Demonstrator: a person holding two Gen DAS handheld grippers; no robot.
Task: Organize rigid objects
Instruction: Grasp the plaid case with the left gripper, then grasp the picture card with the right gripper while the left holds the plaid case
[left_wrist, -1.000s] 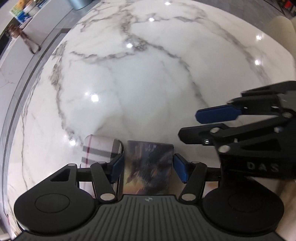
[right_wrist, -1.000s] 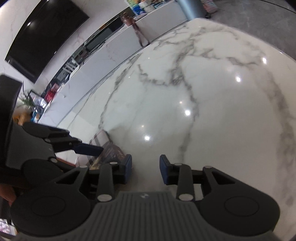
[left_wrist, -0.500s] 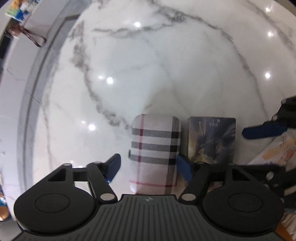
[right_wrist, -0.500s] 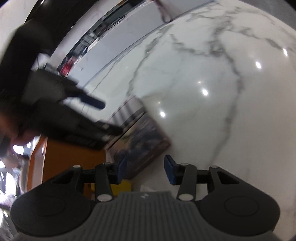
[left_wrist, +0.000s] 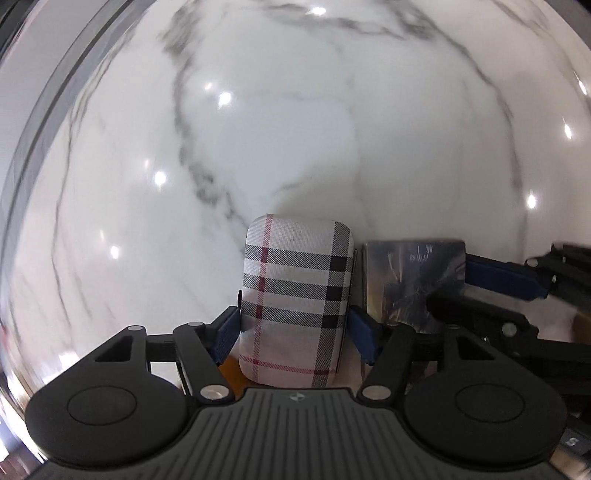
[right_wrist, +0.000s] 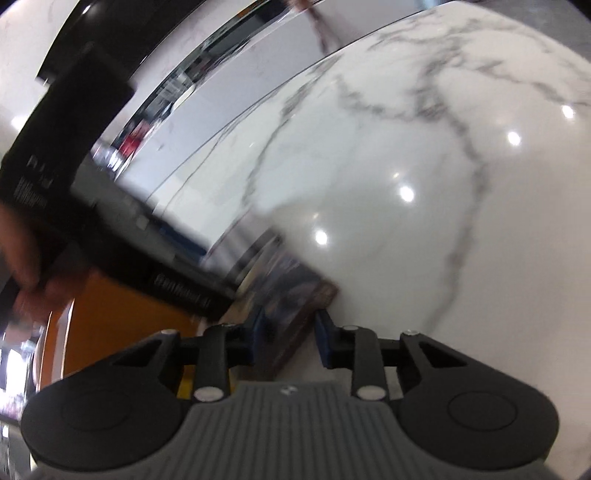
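We are closing the left gripper (left_wrist: 293, 334) on the plaid case (left_wrist: 295, 295), lying on the marble table (left_wrist: 277, 129); pads nearly touching, so keep centred. The right gripper (right_wrist: 290, 341) is closing over the card box (right_wrist: 295, 314) edge.

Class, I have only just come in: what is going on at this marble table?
A person is sorting items with a handheld gripper in each hand. The left gripper is closing around a plaid case lying on the marble table. Beside it lies a dark picture-covered box. The right gripper is closing around that box's edge. Whether either grip is firm yet cannot be told.
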